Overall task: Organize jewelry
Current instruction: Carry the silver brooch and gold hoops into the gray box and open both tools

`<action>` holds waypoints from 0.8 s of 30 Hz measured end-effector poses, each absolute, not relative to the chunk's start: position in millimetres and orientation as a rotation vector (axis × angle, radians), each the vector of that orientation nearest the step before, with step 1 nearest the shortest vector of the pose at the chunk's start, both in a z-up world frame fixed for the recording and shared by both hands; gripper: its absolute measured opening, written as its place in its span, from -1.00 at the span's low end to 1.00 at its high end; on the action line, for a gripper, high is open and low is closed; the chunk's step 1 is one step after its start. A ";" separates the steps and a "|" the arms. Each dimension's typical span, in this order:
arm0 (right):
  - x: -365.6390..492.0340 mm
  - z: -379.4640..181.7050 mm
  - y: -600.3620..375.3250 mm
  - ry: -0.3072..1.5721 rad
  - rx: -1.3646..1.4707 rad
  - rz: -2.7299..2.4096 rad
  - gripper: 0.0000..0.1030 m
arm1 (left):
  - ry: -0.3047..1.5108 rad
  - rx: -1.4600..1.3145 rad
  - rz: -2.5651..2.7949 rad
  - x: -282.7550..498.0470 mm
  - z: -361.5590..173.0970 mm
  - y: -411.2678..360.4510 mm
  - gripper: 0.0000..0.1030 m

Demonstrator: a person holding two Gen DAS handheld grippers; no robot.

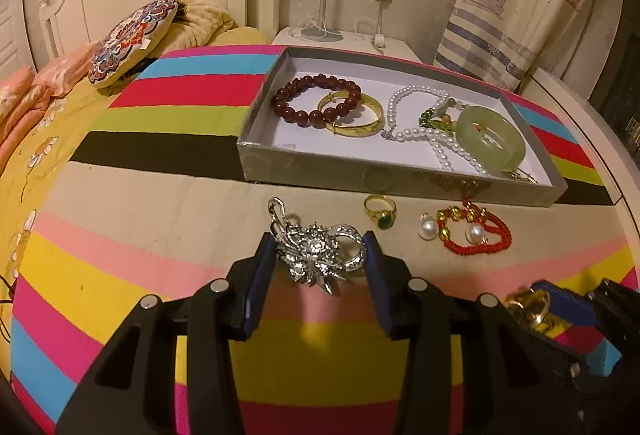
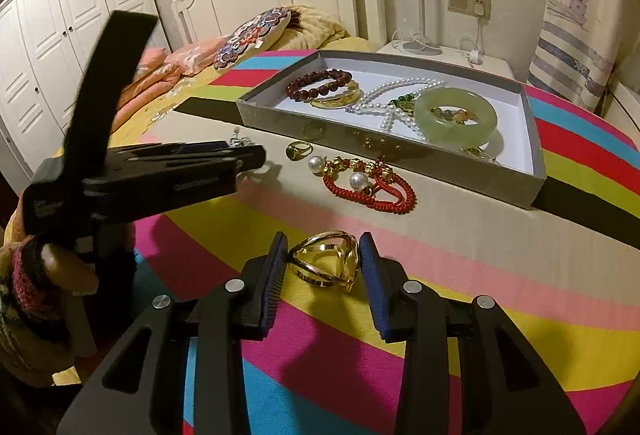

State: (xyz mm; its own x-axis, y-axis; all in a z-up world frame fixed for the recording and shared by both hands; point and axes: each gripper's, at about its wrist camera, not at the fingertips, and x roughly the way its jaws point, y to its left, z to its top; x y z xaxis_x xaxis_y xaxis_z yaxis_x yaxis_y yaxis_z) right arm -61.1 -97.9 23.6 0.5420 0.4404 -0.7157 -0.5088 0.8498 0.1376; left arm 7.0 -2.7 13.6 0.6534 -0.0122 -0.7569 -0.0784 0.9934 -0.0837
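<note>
My left gripper point(image 1: 320, 253) is closed on a silver flower brooch point(image 1: 318, 249), with both pads touching its sides just above the striped cloth. My right gripper point(image 2: 324, 259) is closed on a gold openwork ring point(image 2: 326, 263). A grey tray point(image 1: 320, 165) behind them holds a dark red bead bracelet point(image 1: 316, 97), a gold bangle point(image 1: 354, 115), a pearl necklace point(image 1: 420, 131) and a jade bangle point(image 1: 492, 137). On the cloth in front of the tray lie a gold ring with a green stone point(image 1: 380, 211), two pearl earrings point(image 1: 428, 229) and a red cord bracelet point(image 1: 476, 231).
The striped cloth point(image 1: 160, 139) covers a round surface next to a bed with a patterned cushion point(image 1: 132, 39). A white nightstand point(image 1: 340, 39) with a lamp base stands behind the tray. The left gripper body point(image 2: 140, 171) shows at the left of the right wrist view.
</note>
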 end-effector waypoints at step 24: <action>-70.7 37.9 -108.3 0.765 -0.036 0.569 -0.28 | 0.776 -0.083 0.014 -66.1 36.1 9.0 -0.15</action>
State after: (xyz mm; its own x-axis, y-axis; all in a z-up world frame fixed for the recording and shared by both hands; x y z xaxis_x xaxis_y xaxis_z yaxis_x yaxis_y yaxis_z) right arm -70.7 -108.3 37.9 0.5787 0.4742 -0.6636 -0.4994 0.8493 0.1714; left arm -66.1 9.0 36.1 0.7136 -0.0177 -0.7004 -0.0437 0.9966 -0.0696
